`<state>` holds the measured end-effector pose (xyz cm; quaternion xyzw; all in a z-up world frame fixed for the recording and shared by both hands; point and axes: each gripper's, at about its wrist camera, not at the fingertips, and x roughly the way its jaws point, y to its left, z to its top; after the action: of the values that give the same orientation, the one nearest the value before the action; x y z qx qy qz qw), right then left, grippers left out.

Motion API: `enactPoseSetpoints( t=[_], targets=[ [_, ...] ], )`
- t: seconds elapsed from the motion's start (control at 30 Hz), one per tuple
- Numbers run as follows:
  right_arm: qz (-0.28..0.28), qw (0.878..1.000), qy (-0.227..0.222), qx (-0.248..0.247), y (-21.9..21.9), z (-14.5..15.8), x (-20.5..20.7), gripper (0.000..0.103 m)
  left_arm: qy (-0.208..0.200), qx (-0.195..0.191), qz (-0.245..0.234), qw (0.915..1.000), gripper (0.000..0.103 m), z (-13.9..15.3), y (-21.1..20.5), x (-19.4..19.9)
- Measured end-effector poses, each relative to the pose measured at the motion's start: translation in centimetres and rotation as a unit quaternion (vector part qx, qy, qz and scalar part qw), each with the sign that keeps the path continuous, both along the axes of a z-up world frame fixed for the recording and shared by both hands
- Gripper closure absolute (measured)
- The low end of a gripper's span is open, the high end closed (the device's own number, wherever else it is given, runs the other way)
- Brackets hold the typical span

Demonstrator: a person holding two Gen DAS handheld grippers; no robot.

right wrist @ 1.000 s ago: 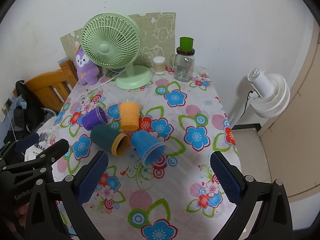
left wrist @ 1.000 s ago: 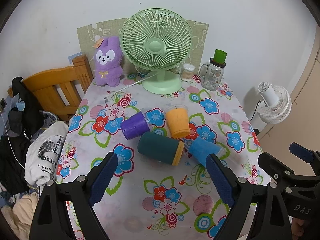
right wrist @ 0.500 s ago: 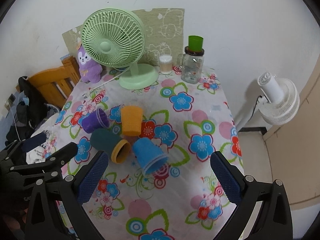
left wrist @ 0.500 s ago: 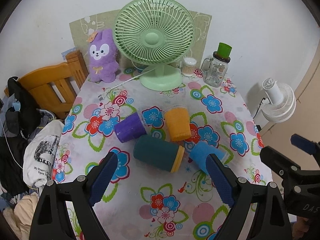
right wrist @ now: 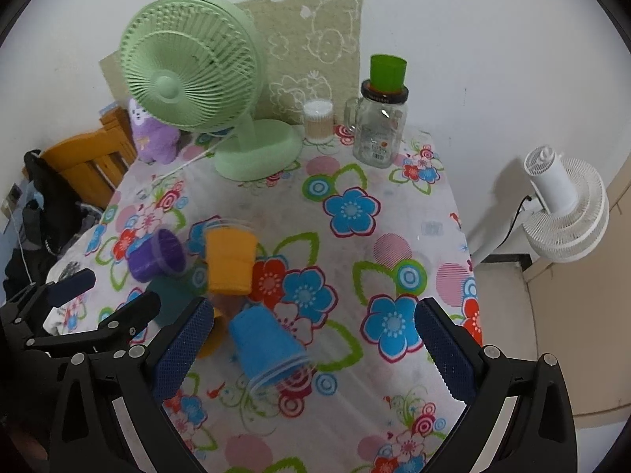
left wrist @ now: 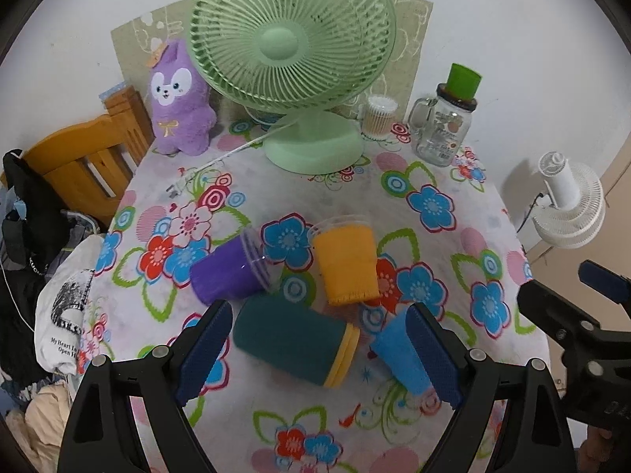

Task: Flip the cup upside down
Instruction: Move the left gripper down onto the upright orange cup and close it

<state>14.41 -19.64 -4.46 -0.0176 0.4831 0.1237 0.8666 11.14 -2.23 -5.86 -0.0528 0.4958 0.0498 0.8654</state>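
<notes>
Several cups lie on their sides on the floral tablecloth (left wrist: pixel 434 205): a purple cup (left wrist: pixel 226 272), an orange cup (left wrist: pixel 347 262), a dark teal cup with a yellow rim (left wrist: pixel 292 341) and a blue cup (left wrist: pixel 398 354). My left gripper (left wrist: pixel 315 351) is open, and the teal cup lies between its fingers, apart from them. In the right wrist view the blue cup (right wrist: pixel 266 349) lies just right of the left finger of my open right gripper (right wrist: pixel 311 349). The orange cup (right wrist: pixel 230 260) and purple cup (right wrist: pixel 157 256) lie farther back. The teal cup (right wrist: pixel 173 301) is partly hidden.
A green desk fan (left wrist: pixel 292 51), a purple plush toy (left wrist: pixel 177 98), a cotton-swab tub (left wrist: pixel 380 116) and a glass jar mug with a green lid (left wrist: pixel 445 126) stand at the table's back. A wooden chair (left wrist: pixel 86 157) with clothes is left. A white fan (left wrist: pixel 568 205) is right.
Both grippers have moved forward and down toward the cups, which now look larger. The teal cup now lies between my left gripper's fingers. The cups have not moved.
</notes>
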Motion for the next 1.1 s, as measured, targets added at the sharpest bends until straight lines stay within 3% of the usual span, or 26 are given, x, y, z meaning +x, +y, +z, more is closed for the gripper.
enactPoseSetpoints(
  t=[0.57, 1.1],
  targets=[
    [-0.040, 0.998, 0.050, 0.015, -1.6, -5.5, 5.8, 0.000, 0.045, -0.014, 0.000, 0.9989, 0.012, -6.3, -1.8, 6.3],
    [-0.026, 0.997, 0.077, 0.014, -0.9, -8.9, 8.6, 0.000, 0.081, -0.017, 0.010, 0.9965, 0.016, -10.6, -2.2, 9.3]
  ],
)
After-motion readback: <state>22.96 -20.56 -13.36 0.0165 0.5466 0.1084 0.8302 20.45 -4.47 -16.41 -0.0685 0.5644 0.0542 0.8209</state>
